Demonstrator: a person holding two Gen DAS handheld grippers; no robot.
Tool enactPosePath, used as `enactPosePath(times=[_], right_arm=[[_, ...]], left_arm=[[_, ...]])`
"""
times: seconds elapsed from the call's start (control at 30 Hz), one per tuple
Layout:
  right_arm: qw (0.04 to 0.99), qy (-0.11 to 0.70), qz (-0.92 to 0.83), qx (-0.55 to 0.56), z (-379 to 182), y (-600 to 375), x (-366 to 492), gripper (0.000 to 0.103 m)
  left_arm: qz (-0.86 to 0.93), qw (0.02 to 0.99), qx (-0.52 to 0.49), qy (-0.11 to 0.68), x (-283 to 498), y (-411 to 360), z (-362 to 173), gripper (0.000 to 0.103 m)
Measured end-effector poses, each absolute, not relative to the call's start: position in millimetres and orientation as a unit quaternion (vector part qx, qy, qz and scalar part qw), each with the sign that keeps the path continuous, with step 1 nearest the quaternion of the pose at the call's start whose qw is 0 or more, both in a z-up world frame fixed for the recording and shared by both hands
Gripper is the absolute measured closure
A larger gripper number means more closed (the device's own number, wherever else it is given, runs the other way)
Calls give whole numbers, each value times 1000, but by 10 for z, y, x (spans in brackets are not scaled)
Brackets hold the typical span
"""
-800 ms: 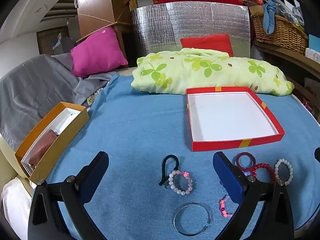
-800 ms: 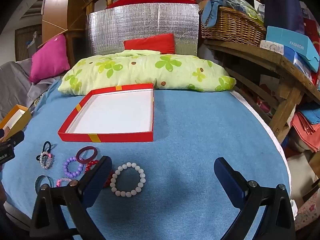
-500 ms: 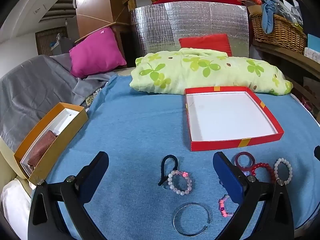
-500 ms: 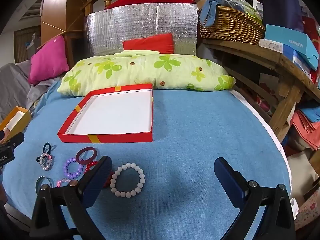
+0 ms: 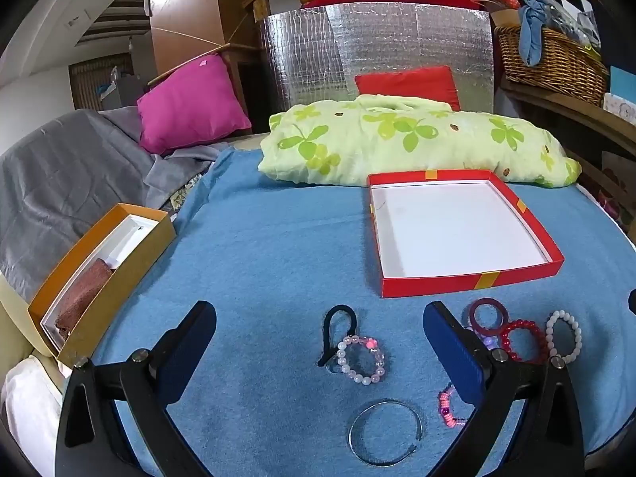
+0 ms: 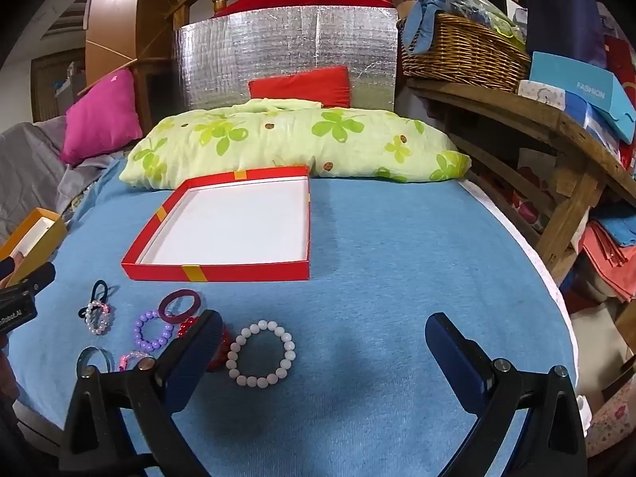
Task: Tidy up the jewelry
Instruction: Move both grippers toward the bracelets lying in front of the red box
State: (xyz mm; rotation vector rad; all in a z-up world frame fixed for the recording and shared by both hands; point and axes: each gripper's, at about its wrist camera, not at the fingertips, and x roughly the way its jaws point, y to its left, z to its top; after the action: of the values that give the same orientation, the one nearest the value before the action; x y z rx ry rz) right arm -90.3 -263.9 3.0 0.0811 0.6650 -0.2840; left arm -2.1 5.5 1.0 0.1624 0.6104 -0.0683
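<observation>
A blue cloth [image 5: 278, 262] covers the bed and carries everything. On it lies a shallow red tray [image 5: 469, 280] with a white floor. Behind the tray rests a green-flowered pillow [image 5: 397, 143]; in front of the tray lie bracelets: white beads [image 6: 260, 353], purple beads [image 6: 153, 330], a maroon ring [image 6: 179, 305], a metal bangle [image 5: 384, 432].

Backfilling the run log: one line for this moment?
stage: pre-grasp | left gripper: open, empty | right gripper: open, empty | red tray: empty | bracelets: all on blue cloth, none moved
</observation>
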Motion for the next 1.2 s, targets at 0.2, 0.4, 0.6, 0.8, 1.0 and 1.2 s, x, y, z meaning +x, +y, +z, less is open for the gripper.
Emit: enactPosePath(times=[0.2, 0.4, 0.6, 0.8, 1.0, 1.2], right_arm=[[936, 327, -126, 37, 30, -2602, -940, 0], [931, 347, -107, 33, -71, -2561, -899, 3], [924, 370, -86, 37, -160, -2528, -852, 19], [924, 373, -73, 33, -154, -2436, -827, 23], [924, 375, -71, 23, -159, -2397, -831, 28], [922, 380, -74, 32, -185, -2453, -826, 31]], left_arm=[[-44, 945, 74, 317, -31, 126, -73, 0], [-48, 936, 85, 338, -26, 189, -186, 0], [-48, 930, 86, 353, 36, 229, -256, 0], [-49, 933, 87, 347, 25, 239, -211, 0], [-47, 935, 81, 342, 25, 284, -164, 0], [-50, 936, 85, 339, 13, 277, -160, 0]])
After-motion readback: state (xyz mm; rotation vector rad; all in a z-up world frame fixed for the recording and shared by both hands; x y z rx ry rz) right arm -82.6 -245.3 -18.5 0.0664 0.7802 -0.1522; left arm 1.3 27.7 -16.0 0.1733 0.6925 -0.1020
